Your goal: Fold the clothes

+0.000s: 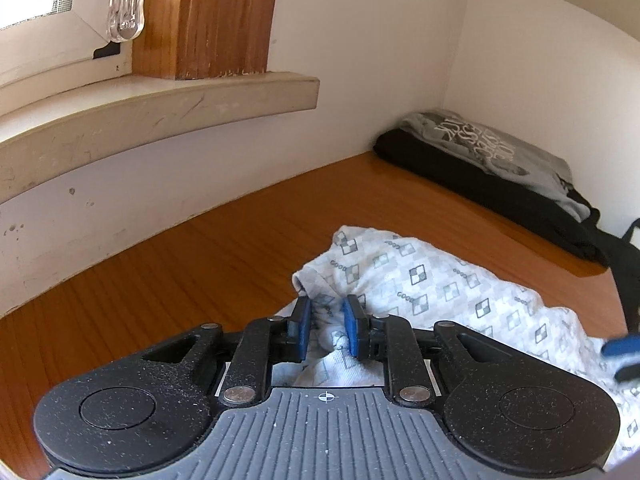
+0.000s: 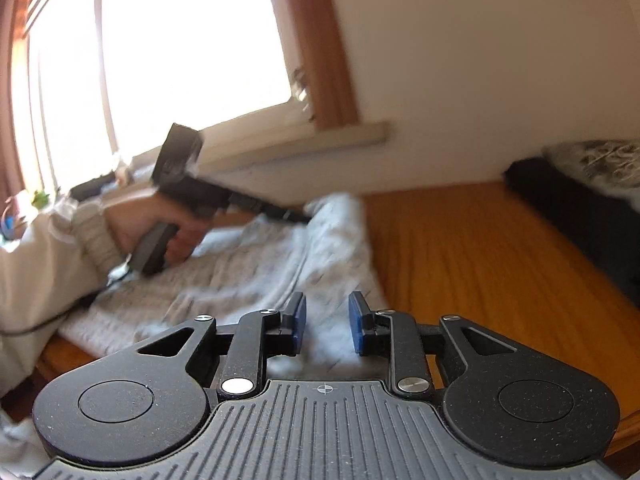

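White patterned garment [image 1: 420,280] lies rumpled on the wooden table [image 1: 200,264], near-centre. A dark and grey pile [image 1: 500,164] sits in the far right corner, against the wall.

Left gripper [image 1: 327,330]: pads narrowly parted with a bunched fold of the cloth between them; contact looks likely, firm pinch not certain. Right gripper [image 2: 327,328]: pads apart over the cloth, nothing visibly clamped; view blurred.

Judgement: fabric thin, light, limp; it will sag and slide on smooth wood. Best held at hem or corner, a single layer.
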{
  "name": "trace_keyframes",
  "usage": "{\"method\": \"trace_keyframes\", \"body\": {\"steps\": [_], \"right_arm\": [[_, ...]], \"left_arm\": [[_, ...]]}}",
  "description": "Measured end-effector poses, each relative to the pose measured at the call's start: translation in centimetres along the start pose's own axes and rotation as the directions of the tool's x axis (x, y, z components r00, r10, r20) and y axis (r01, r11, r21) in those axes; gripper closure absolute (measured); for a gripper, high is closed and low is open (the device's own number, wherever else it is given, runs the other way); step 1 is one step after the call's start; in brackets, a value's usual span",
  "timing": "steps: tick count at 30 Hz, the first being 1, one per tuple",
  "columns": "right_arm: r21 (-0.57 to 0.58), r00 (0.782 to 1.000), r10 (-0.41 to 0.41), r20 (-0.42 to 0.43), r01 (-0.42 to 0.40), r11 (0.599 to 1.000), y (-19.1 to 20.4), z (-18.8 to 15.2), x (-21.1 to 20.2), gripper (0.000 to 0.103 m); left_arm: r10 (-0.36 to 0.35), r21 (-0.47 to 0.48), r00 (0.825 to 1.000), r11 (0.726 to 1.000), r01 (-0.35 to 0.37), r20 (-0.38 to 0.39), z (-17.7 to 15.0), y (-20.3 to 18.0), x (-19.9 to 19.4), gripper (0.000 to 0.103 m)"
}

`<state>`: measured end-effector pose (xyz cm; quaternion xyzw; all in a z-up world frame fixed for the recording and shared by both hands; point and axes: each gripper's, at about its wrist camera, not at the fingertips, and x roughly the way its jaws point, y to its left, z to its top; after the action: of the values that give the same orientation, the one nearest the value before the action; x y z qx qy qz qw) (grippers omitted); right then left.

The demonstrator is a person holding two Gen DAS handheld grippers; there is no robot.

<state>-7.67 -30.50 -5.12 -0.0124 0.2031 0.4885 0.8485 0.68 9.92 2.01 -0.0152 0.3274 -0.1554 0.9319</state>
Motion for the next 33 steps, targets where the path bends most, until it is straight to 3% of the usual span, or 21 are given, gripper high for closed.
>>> {"method": "trace_keyframes", "body": {"steps": [2, 8, 18, 20, 21, 22, 24, 25, 28, 33], "right_arm": [[-0.098, 0.999, -0.044, -0.001, 0.044, 0.994, 1.0, -0.8, 0.1, 0.081], [-0.182, 0.993, -0.117, 0.004, 0.116, 0.976, 0.4, -0.8, 0.4, 0.081], [-0.09, 0.98, -0.198, 0.006, 0.198, 0.976, -6.8, -0.2, -0.6, 0.073], [-0.068, 0.98, -0.2, -0.005, 0.2, 0.978, -7.5, 0.0, -0.8, 0.072], [-0.062, 0.979, -0.203, -0.011, 0.202, 0.977, -7.7, 0.1, -1.0, 0.072], [-0.061, 0.978, -0.206, -0.016, 0.205, 0.977, -7.6, 0.3, -1.1, 0.072], [-0.064, 0.977, -0.213, -0.023, 0.211, 0.975, -7.1, 0.8, -1.3, 0.072], [-0.065, 0.977, -0.211, -0.018, 0.209, 0.976, -6.7, 1.1, -1.3, 0.072], [-0.067, 0.981, -0.193, 0.014, 0.194, 0.979, -5.3, 2.2, -0.9, 0.071], [-0.168, 0.989, -0.15, -0.017, 0.145, 0.975, 0.5, 3.3, 2.6, 0.067]], "left_arm": [[0.009, 0.008, 1.0, 1.0, -0.009, 0.0, 0.4, -0.4, 0.7, 0.082], [0.037, 0.031, 0.999, 0.999, -0.037, 0.001, 1.8, -1.5, 2.9, 0.081], [0.059, 0.019, 0.998, 0.998, -0.059, 0.012, 5.2, -3.7, 8.2, 0.081], [0.063, 0.02, 0.998, 0.998, -0.064, 0.013, 5.6, -4.1, 8.8, 0.078], [0.074, 0.016, 0.997, 0.997, -0.074, 0.014, 5.6, -4.1, 8.9, 0.07], [0.079, 0.003, 0.997, 0.997, -0.079, 0.012, 5.6, -3.9, 8.7, 0.063], [0.069, -0.026, 0.998, 0.997, -0.069, 0.006, 5.5, -3.5, 7.8, 0.061], [0.122, -0.051, 0.992, 0.991, -0.122, -0.007, 5.4, -3.4, 6.8, 0.059], [0.15, -0.03, 0.988, 0.988, -0.149, 0.039, 4.9, -3.9, 2.4, 0.028], [0.194, -0.008, 0.979, 0.981, -0.194, 0.056, 2.8, -3.1, -6.7, 0.023]]}}
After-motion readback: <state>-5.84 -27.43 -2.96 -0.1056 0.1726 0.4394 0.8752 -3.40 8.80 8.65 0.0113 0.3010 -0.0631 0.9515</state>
